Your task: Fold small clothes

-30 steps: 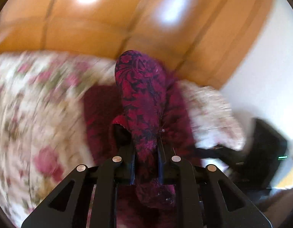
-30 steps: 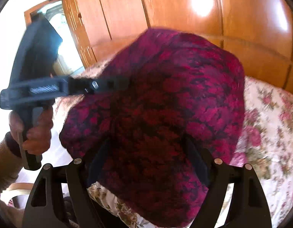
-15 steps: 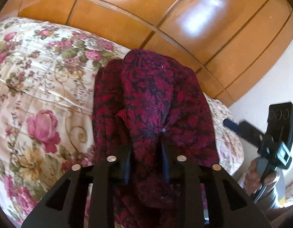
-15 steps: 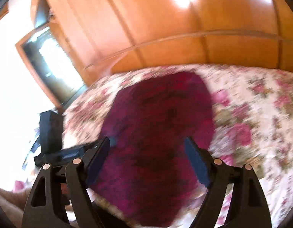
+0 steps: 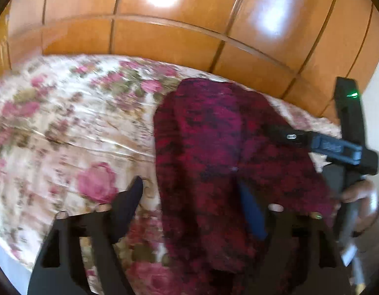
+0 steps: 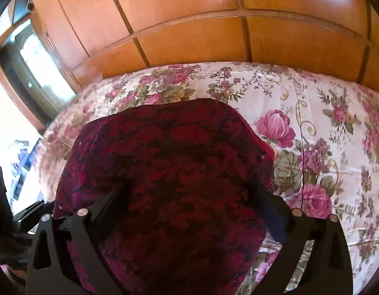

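**Both grippers wide, garment down on the bed**

Your left gripper (image 5: 189, 189): jaws spread wide, nothing pinched. Left finger (image 5: 126, 206) sits over the bedspread, clear of the cloth. Right finger (image 5: 251, 211) is up against the fabric, partly covered by it; can't tell if it's under a fold or just alongside.

Red/black patterned garment (image 5: 214, 162) lies on the floral bedspread (image 5: 66, 127), running from just ahead of the left gripper's right finger fwd toward the wooden headboard (image 5: 165, 39). Left-wrist frame is motion-blurred, so edge detail is poor.

Your right gripper (image 6: 189, 191): also wide, not clamping. Garment (image 6: 169, 172) fills the gap between its fingers and spreads fwd of them; it drapes over both fingertips, so the tips are hidden. Far edge of the cloth is rounded, bedspread (image 6: 324, 123) visible beyond it and to the gripper's right. Headboard (image 6: 263, 39) further fwd.

From the left wrist cam you see the right gripper body (image 5: 347, 147) to the right, over the garment's right edge, w/ your hand (image 5: 361, 196) on its handle and a green LED lit.
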A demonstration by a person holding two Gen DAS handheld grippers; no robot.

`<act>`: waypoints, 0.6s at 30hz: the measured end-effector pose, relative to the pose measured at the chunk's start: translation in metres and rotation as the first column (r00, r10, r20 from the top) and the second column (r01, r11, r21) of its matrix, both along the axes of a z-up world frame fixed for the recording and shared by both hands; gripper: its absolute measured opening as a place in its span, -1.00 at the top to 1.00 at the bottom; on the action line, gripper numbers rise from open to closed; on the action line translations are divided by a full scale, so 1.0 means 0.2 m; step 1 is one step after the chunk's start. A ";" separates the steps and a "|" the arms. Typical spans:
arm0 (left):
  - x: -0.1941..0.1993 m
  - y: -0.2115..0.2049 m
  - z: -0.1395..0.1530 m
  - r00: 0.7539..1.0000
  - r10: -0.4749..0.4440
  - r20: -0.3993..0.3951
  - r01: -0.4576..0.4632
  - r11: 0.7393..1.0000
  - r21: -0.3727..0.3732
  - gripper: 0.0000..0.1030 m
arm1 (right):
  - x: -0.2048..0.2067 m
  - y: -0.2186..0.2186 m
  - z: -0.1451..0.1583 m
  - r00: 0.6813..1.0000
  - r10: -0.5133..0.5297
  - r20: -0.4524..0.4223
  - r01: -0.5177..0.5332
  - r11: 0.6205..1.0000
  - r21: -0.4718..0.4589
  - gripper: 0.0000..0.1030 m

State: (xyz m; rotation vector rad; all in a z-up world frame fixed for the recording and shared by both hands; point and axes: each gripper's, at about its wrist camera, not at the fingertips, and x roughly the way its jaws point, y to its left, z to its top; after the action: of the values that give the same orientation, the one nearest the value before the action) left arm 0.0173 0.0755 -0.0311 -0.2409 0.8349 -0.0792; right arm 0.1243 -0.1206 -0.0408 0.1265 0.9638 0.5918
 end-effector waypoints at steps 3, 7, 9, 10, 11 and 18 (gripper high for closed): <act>0.00 0.00 0.00 1.000 -0.006 0.001 0.006 1.000 -0.001 -0.51 | -0.05 -0.07 0.03 1.000 -0.015 0.004 0.014 0.998 0.054 -0.96; 0.00 0.01 0.00 1.000 -0.008 0.006 0.008 1.000 0.011 -0.51 | -0.09 -0.20 0.01 0.997 -0.051 -0.066 0.060 0.986 0.156 -0.96; 0.00 0.01 0.00 1.000 -0.011 0.005 0.011 1.000 0.006 -0.51 | -0.08 -0.25 -0.02 0.992 -0.058 -0.113 0.080 0.975 0.206 -0.96; 0.00 0.01 -0.01 1.000 -0.010 0.002 0.010 1.000 0.002 -0.53 | -0.09 -0.29 -0.05 0.988 -0.056 -0.146 0.091 0.965 0.245 -0.96; 0.00 0.00 0.00 1.000 -0.008 0.001 0.008 1.000 0.002 -0.56 | -0.09 -0.31 -0.07 0.984 -0.052 -0.168 0.097 0.957 0.272 -0.96; 0.01 0.02 -0.03 1.000 -0.005 -0.029 0.004 1.000 -0.027 -0.72 | -0.10 -0.36 -0.22 0.963 0.035 -0.269 0.085 0.903 0.421 -0.96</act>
State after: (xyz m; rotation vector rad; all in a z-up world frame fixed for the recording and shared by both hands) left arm 0.0203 0.0802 -0.0379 -0.2663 0.8634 -0.0917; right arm 0.1038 -0.1917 -0.0847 0.6290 1.0810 0.7712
